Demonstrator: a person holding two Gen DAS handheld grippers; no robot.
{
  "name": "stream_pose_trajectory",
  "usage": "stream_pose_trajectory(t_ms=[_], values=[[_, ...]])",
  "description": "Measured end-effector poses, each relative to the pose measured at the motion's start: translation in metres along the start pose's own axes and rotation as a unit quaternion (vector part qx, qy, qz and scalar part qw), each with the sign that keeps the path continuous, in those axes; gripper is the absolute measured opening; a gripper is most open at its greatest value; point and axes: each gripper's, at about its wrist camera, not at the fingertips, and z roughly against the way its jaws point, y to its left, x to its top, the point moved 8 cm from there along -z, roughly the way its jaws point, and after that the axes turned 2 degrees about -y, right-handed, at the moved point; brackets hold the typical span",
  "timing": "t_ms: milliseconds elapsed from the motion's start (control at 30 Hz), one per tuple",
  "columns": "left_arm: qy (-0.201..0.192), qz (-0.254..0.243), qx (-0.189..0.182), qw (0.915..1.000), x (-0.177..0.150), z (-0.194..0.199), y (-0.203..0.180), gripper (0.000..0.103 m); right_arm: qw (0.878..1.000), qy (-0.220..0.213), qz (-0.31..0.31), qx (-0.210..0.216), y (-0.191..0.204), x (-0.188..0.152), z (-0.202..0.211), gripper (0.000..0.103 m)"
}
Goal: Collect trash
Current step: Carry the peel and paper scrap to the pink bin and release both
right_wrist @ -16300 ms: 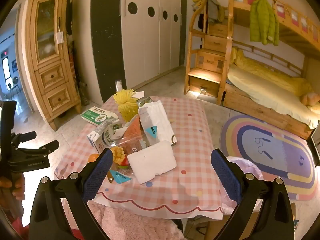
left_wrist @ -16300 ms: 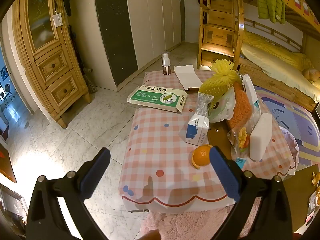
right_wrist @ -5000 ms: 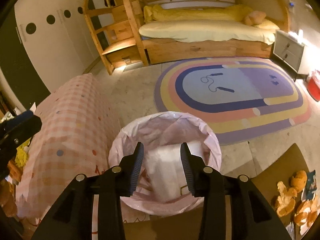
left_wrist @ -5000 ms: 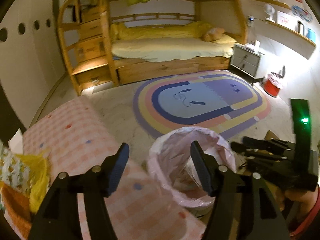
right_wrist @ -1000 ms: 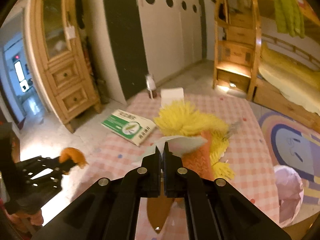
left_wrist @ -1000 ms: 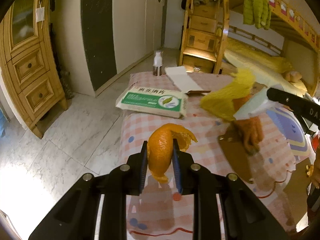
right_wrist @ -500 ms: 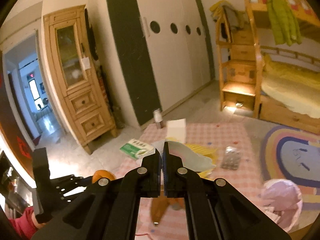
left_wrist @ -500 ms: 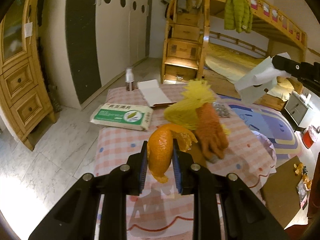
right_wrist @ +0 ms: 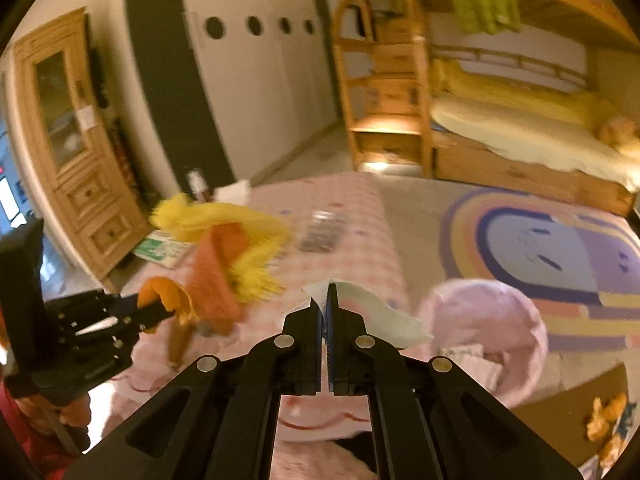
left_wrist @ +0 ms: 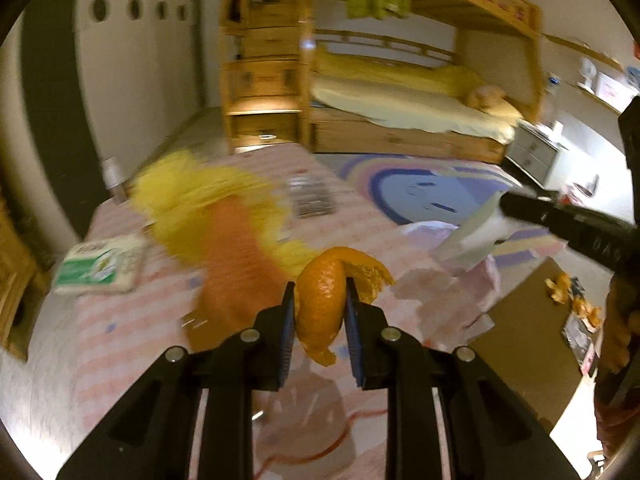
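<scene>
Change since half a second ago: both views have swung right, bringing the pink-lined bin (right_wrist: 490, 320) closer, beside the table's (right_wrist: 360, 216) far corner.
Left gripper (left_wrist: 320, 312): clenched on the orange peel (left_wrist: 324, 300), held above the checked cloth.
Right gripper (right_wrist: 325, 312): jaws pressed together on a white paper scrap (right_wrist: 384, 316), just short of the bin's rim.
Bin contents: crumpled white trash (right_wrist: 472, 356) lies inside the liner.
Table: yellow-orange duster (left_wrist: 224, 216), green-white box (left_wrist: 100, 266), blister pack (left_wrist: 312, 198).
</scene>
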Motion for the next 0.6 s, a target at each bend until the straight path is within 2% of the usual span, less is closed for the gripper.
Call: stream_pose_trajectory(t_ms=[233, 400, 600], values=[[0.010, -0.052, -0.051, 0.9973, 0.030, -0.054, -0.073, 0.021, 0.997, 0.002, -0.059, -0.051, -0.081, -0.015, -0.005, 0.002], [0.023, -0.084, -0.073, 0.9935, 0.045, -0.097, -0.118, 0.022, 0.992, 0.013, -0.096, -0.079, -0.139, -0.021, -0.018, 0.002], [0.041, -0.100, -0.098, 0.9893, 0.058, -0.143, -0.157, 0.022, 0.986, 0.034, -0.133, -0.098, -0.192, -0.029, -0.042, 0.002]])
